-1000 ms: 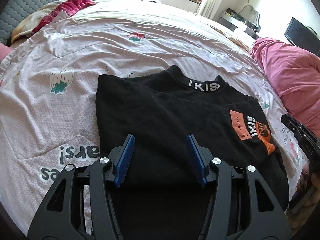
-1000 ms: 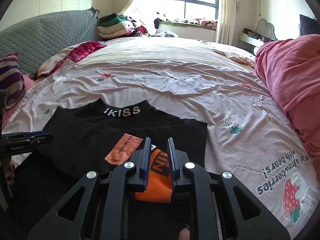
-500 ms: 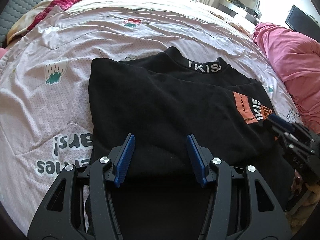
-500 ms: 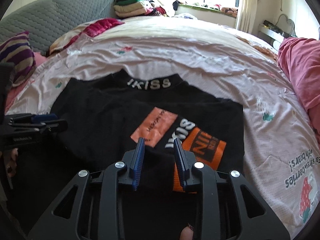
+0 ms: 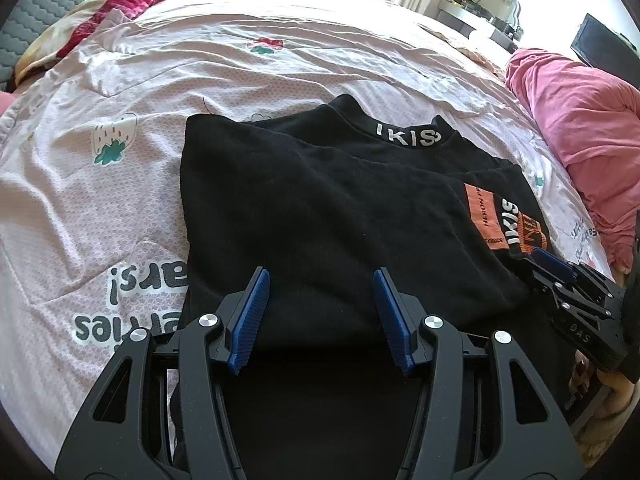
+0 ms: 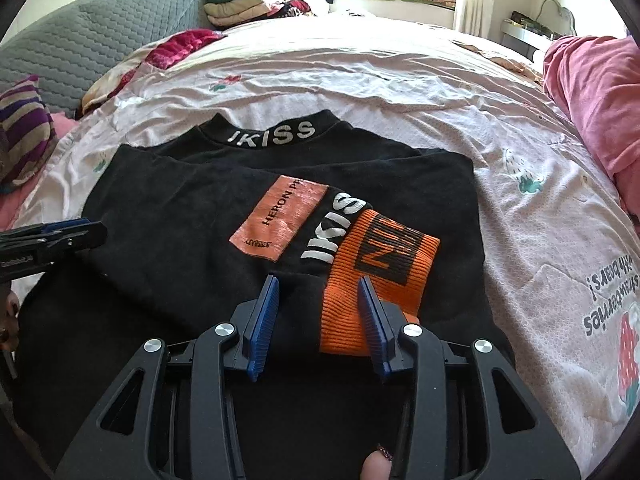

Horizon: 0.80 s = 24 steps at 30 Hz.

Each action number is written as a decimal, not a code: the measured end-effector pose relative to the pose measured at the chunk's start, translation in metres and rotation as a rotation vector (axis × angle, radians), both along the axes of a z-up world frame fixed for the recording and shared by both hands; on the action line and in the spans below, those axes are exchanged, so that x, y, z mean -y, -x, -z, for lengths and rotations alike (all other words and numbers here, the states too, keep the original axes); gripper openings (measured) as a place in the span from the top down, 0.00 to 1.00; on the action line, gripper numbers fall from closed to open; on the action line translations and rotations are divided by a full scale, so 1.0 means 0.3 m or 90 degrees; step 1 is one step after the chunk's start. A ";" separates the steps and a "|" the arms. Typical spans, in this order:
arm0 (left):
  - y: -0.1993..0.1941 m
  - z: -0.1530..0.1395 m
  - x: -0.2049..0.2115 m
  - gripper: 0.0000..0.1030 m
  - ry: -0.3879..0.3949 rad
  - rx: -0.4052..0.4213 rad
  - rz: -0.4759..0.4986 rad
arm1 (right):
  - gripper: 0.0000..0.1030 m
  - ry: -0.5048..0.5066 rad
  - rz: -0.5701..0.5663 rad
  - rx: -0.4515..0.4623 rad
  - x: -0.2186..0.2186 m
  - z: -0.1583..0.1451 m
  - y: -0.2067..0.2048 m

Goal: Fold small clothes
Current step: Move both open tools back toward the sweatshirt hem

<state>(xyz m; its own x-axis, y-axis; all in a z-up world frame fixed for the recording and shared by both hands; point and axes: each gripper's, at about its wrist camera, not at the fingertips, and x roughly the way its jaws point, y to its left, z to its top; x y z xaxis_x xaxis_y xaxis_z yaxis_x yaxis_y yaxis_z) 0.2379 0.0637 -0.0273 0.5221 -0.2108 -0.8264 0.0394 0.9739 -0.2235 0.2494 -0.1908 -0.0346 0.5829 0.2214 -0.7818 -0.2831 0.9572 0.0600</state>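
A black sweater (image 6: 192,216) with an orange cuff (image 6: 376,272) lies partly folded on a pink strawberry-print bedsheet (image 5: 120,184). The left gripper (image 5: 320,312) hovers over its near edge, blue fingers (image 5: 250,316) half spread and empty. The right gripper (image 6: 316,320) is opening above the cuff, its pads clear of it.

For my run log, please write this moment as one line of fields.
garment: black top, sleeve folded across, flat on bed sheet | right gripper: jaws opening, orange cuff between, not pinched | left gripper: open, over hem
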 end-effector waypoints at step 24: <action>0.037 -0.062 -0.009 0.52 -0.009 0.022 -0.010 | 0.48 -0.051 0.010 0.037 0.023 -0.096 0.081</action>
<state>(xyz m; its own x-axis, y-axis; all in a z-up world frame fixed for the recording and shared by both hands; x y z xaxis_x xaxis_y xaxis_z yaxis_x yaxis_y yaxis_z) 0.2268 0.0663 -0.0086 0.5541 -0.1904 -0.8104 0.0320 0.9776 -0.2078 0.2252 -0.1976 -0.0060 0.6306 0.2730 -0.7265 -0.2736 0.9542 0.1211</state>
